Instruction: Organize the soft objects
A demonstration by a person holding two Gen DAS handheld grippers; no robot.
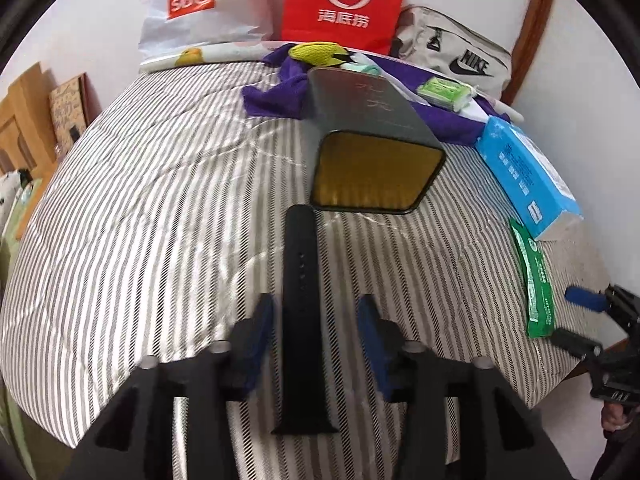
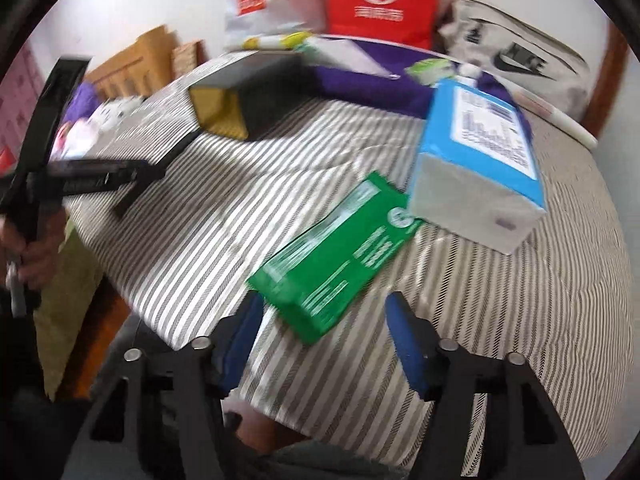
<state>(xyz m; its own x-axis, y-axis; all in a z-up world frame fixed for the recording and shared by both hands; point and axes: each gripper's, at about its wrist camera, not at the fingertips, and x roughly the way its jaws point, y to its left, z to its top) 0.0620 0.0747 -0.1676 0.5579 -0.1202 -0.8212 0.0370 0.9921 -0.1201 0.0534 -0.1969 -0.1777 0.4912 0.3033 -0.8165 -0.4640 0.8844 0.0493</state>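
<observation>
Striped grey and white bedding (image 1: 160, 200) covers the bed that fills both of my views. At the top of the left view a red paper bag with a white round logo (image 1: 346, 2) and a white plastic bag with a red label (image 1: 188, 8) lean on the wall, and a pale grey bag with a black swoosh (image 1: 456, 56) sits at the upper right. A crumpled purple cloth (image 1: 276, 96) lies in front of them. In the middle of the left view a dark box with a yellow inside (image 1: 376, 152) lies on its side with its open end facing me. A long black rubber strap with small holes (image 1: 302, 312) lies flat on the bedding, running from that box down between the blue pads of my left gripper (image 1: 316, 320). My left fingers are spread apart and do not touch the strap. In the right view my right gripper (image 2: 324, 316) is also spread wide, with nothing pinched. A flat green packet with white writing (image 2: 336, 252) lies on the bedding with its near corner just between my right fingers, not touched. A blue and white carton (image 2: 480, 160) rests just beside the packet, toward the upper right. This view is blurry.
</observation>
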